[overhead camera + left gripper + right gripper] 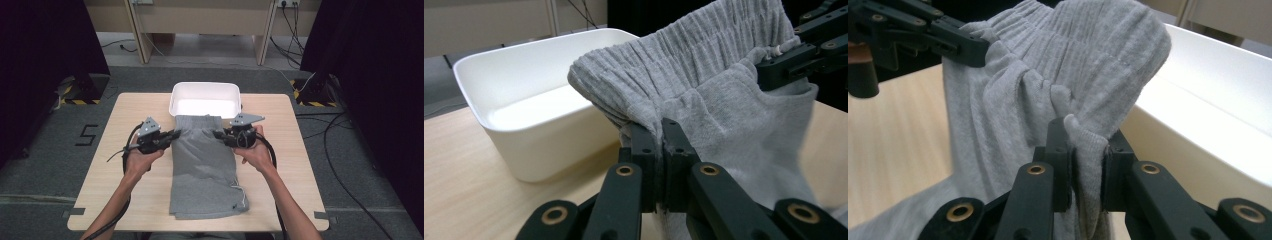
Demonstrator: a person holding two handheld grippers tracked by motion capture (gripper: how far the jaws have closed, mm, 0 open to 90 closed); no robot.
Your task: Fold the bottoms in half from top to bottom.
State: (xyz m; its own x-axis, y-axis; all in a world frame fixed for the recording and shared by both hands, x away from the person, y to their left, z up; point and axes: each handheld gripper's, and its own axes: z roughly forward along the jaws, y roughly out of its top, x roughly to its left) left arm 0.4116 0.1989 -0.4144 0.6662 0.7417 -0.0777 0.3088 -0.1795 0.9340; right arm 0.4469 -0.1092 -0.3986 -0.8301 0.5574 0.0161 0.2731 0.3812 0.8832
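Grey shorts (202, 160) pinched between both claws' jaws, waistband lifted.

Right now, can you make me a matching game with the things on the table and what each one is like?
Things:
1. grey shorts
2. white tub
3. left tool
4. wooden table

Descriptions:
A. empty, at the far edge of the table
B. light brown, with everything sitting on it
C. pinched at the waistband on both sides
D. shut on the waistband's left side

Pairs: 1-C, 2-A, 3-D, 4-B
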